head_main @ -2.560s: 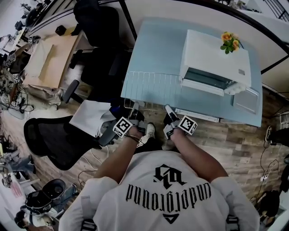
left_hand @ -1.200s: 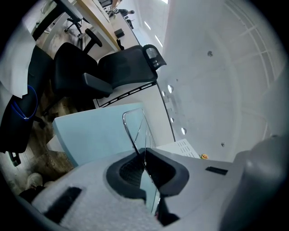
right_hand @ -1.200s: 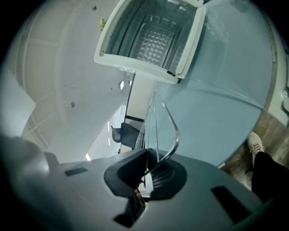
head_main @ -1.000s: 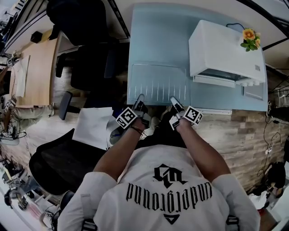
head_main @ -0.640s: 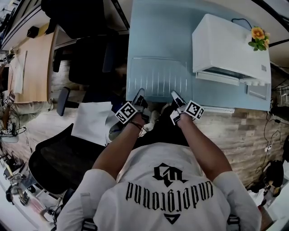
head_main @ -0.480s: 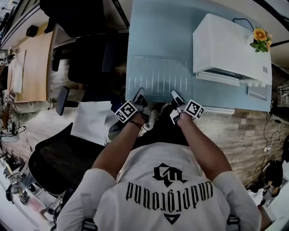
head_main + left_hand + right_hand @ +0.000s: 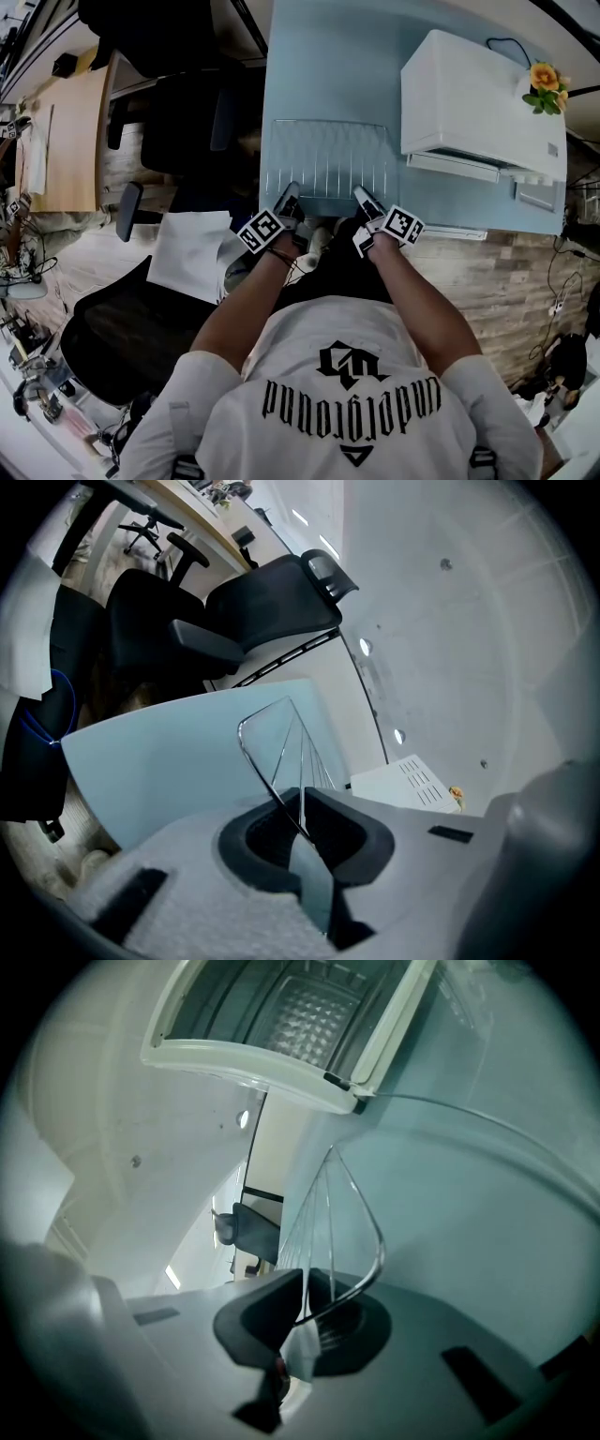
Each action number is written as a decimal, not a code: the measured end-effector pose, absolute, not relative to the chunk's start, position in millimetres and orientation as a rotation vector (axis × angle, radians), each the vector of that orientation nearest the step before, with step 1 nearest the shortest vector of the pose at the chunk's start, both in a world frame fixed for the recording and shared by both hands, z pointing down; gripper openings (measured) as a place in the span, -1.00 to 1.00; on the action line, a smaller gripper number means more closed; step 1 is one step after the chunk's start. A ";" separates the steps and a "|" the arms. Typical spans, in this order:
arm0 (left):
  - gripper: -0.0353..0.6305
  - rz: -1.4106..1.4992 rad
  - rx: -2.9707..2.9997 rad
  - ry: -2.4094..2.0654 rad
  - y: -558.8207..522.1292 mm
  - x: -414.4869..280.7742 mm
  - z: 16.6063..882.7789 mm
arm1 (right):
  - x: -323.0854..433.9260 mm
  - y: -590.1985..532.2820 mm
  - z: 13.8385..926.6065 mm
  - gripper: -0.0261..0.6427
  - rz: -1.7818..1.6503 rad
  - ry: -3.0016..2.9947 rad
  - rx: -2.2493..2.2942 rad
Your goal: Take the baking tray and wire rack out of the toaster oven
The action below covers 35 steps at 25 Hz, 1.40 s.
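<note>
The wire rack [image 7: 326, 159] lies flat on the pale blue table [image 7: 323, 66], left of the white toaster oven [image 7: 478, 98]. The oven door [image 7: 459, 167] hangs open. My left gripper [image 7: 289, 199] holds the rack's near left edge and my right gripper [image 7: 364, 199] holds its near right edge. In the left gripper view the rack's wire [image 7: 279, 742] runs into the left gripper [image 7: 302, 819]. In the right gripper view the wire [image 7: 361, 1218] runs into the right gripper [image 7: 305, 1312]. Both pairs of jaws have just been opening slightly, and the wire still sits pinched between the pads.
A flat grey tray-like piece [image 7: 532, 195] lies right of the oven door. Orange flowers [image 7: 546, 86] stand on the oven's far corner. Black office chairs [image 7: 178, 103] [image 7: 122, 337] and a white sheet [image 7: 192, 253] are on the floor to the left. The table's front edge is under my grippers.
The rack, earlier held over the table's front left edge, now rests on the table further in. Both grippers have sunk a little with it.
</note>
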<state>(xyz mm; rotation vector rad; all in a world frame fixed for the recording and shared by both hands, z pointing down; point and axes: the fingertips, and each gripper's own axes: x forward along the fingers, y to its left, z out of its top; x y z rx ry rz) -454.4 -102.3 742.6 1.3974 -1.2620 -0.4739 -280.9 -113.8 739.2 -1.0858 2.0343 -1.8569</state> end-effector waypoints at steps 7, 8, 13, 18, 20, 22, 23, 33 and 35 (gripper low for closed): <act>-0.72 -0.330 1.453 -1.243 -107.8 -449.2 740.9 | -281.4 -121.4 734.9 -0.81 -1.861 2.129 -1.089; -0.70 -0.303 1.463 -1.242 -107.4 -448.7 741.3 | -281.8 -120.9 735.5 -0.79 -1.867 2.147 -1.092; -0.60 -0.205 1.501 -1.239 -105.9 -447.3 741.2 | -282.5 -121.5 735.7 -0.68 -1.863 2.252 -1.140; -0.59 -0.182 1.512 -1.235 -107.2 -447.2 736.2 | -282.1 -123.6 731.1 -0.62 -1.841 2.315 -1.159; -0.58 -0.184 1.519 -1.227 -107.5 -446.7 734.6 | -281.6 -123.1 730.3 -0.61 -1.855 2.311 -1.151; -0.58 -0.210 1.511 -1.217 -107.8 -447.7 733.3 | -279.9 -122.4 730.0 -0.58 -1.883 2.265 -1.134; -0.39 -0.229 1.501 -1.212 -108.0 -449.3 733.1 | -278.6 -122.5 729.8 -0.50 -1.901 2.224 -1.123; -0.23 -0.142 1.564 -1.176 -100.8 -449.6 729.8 | -280.8 -116.2 724.2 -0.21 -1.927 2.298 -1.050; -0.19 -0.111 1.591 -1.164 -99.6 -448.9 727.1 | -284.1 -112.3 723.1 -0.18 -1.931 2.354 -1.031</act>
